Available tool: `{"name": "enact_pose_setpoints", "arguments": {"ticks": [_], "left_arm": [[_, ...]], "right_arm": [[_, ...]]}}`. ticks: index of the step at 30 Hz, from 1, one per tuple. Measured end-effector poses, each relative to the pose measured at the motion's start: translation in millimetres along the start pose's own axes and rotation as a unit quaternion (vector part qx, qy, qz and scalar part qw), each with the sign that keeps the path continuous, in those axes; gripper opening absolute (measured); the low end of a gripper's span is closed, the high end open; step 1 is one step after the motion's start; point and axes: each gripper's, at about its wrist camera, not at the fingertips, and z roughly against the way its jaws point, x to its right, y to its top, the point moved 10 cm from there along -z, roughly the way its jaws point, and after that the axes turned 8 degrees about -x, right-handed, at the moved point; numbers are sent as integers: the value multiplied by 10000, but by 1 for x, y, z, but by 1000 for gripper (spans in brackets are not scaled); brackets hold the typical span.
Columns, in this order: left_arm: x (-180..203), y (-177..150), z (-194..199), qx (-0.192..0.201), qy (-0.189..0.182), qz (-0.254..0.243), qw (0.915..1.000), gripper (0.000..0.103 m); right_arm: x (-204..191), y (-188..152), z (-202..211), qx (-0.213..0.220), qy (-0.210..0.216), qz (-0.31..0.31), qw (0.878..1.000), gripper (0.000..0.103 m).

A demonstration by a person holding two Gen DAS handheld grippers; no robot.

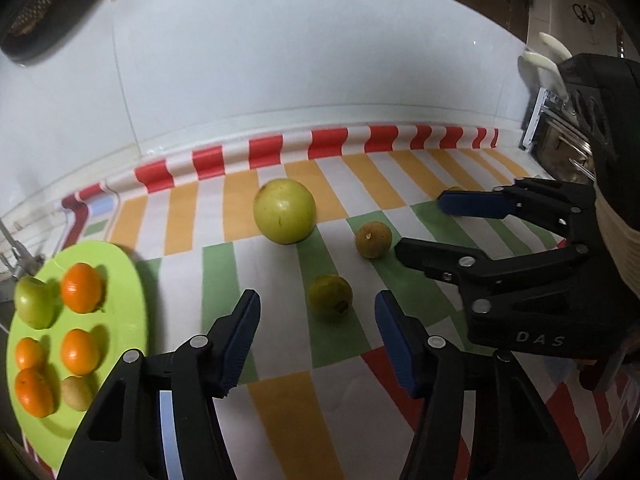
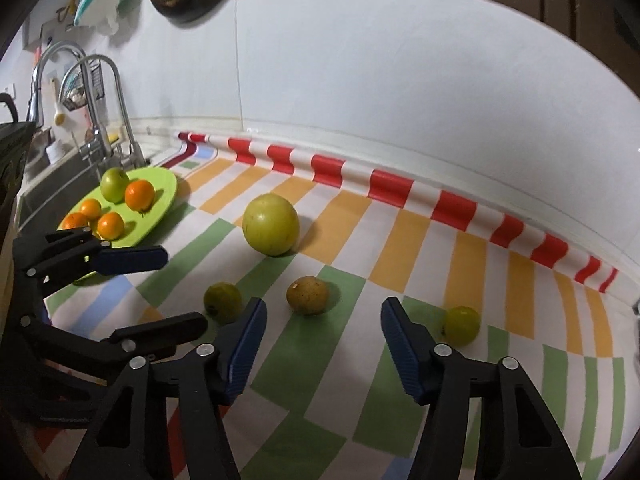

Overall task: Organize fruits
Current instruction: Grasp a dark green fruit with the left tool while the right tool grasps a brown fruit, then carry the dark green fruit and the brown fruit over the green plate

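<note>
A lime-green plate point(image 1: 132, 300) point(image 2: 166, 196) at the left holds a green apple point(image 1: 34, 300), several oranges point(image 1: 81, 287) and a small brown fruit point(image 1: 76, 392). On the striped cloth lie a large yellow-green fruit point(image 1: 285, 211) point(image 2: 271, 224), a brownish fruit point(image 1: 373, 239) point(image 2: 307, 294), a dark green fruit point(image 1: 330, 298) point(image 2: 222, 302) and a small yellow-green fruit point(image 2: 461, 325). My left gripper point(image 1: 318, 322) point(image 2: 168, 292) is open, just short of the dark green fruit. My right gripper point(image 2: 323, 338) point(image 1: 418, 224) is open and empty, near the brownish fruit.
A white tiled wall point(image 1: 300, 72) backs the counter behind the cloth's red-and-white rolled edge point(image 2: 392, 190). A sink with steel taps point(image 2: 100, 100) lies beyond the plate. A metal rack point(image 1: 560, 136) stands at the far right.
</note>
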Motion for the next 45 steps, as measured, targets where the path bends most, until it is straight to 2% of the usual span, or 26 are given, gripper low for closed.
{"name": "enact_pose_setpoints", "arguments": {"ticks": [4, 7, 10, 12, 22, 27, 35, 45], "left_arm": [[0, 2, -11, -104, -106, 90, 9998, 51], [0, 2, -18, -201, -205, 159, 9995, 45], [0, 2, -23, -265, -266, 187, 9991, 37], [1, 2, -25, -295, -300, 179, 9990, 28], [-12, 2, -18, -215, -136, 234, 9994, 28], [-16, -1, -12, -193, -99, 299, 9993, 28], [-17, -5, 12, 16, -15, 295, 9996, 28], [-26, -19, 65, 330, 75, 465, 9983, 28]], "right_arm": [[2, 1, -18, -174, 118, 63, 9998, 51], [0, 3, -26, -259, 243, 99, 9993, 50], [-2, 4, -33, -311, 295, 156, 9990, 48], [-3, 5, -37, -360, 367, 150, 9986, 45], [-10, 6, -50, -516, 498, 85, 9974, 31], [-12, 5, -47, -506, 504, 17, 9974, 31], [-19, 4, -15, -273, 509, -282, 9979, 31], [-43, 5, 48, 247, 398, -557, 9973, 31]]}}
